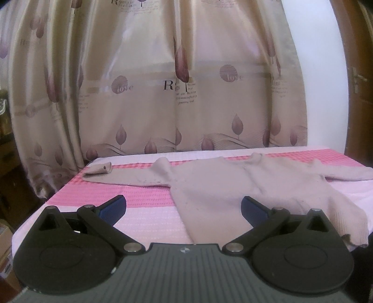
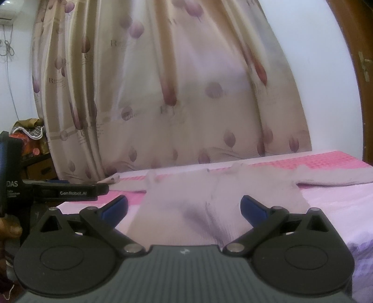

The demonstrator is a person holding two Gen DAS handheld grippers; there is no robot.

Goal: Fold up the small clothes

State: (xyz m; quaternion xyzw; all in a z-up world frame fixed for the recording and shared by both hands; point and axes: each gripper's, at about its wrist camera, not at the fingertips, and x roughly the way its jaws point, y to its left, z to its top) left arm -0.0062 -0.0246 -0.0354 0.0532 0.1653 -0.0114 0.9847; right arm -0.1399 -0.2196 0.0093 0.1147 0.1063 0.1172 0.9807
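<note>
Left wrist view: one beige sweater (image 1: 233, 184) spread flat on one pink checked bedcover (image 1: 112, 198), both sleeves stretched out sideways, collar at the far edge nearest the curtain (image 1: 163, 81). Left sleeve (image 1: 116, 176) ending in a cuff (image 1: 99, 171) turned back on itself; right sleeve (image 1: 345, 173) reaching toward the bedcover's far right side. Hem of the sweater hanging a little over the near edge of the bedcover, at lower right. One left gripper (image 1: 184, 207) hovering just short of the sweater's near hem, two blue-padded fingers (image 1: 113, 207) spread wide, nothing between them, no contact with the knit visible. Behind the sweater, one patterned curtain with purple leaf prints; to the right of the curtain, a white wall and one brown door (image 1: 359, 77) with a handle.

Right wrist view, somewhat blurred: same single sweater (image 2: 186, 198) on the bedcover (image 2: 338, 209), body directly ahead, right sleeve (image 2: 338, 174) running off to the right. One right gripper (image 2: 184, 207) poised over the sweater's near part, two blue fingers (image 2: 253, 208) held far apart, gripping nothing; contact with the fabric impossible to judge. To the left of the sweater, the other gripper (image 2: 70, 192) seen side-on, lettered in white, its finger spacing not readable from here. Left of the curtain (image 2: 174, 93), a pile of clutter (image 2: 30, 137) and one air conditioner corner (image 2: 9, 9) high on the wall
</note>
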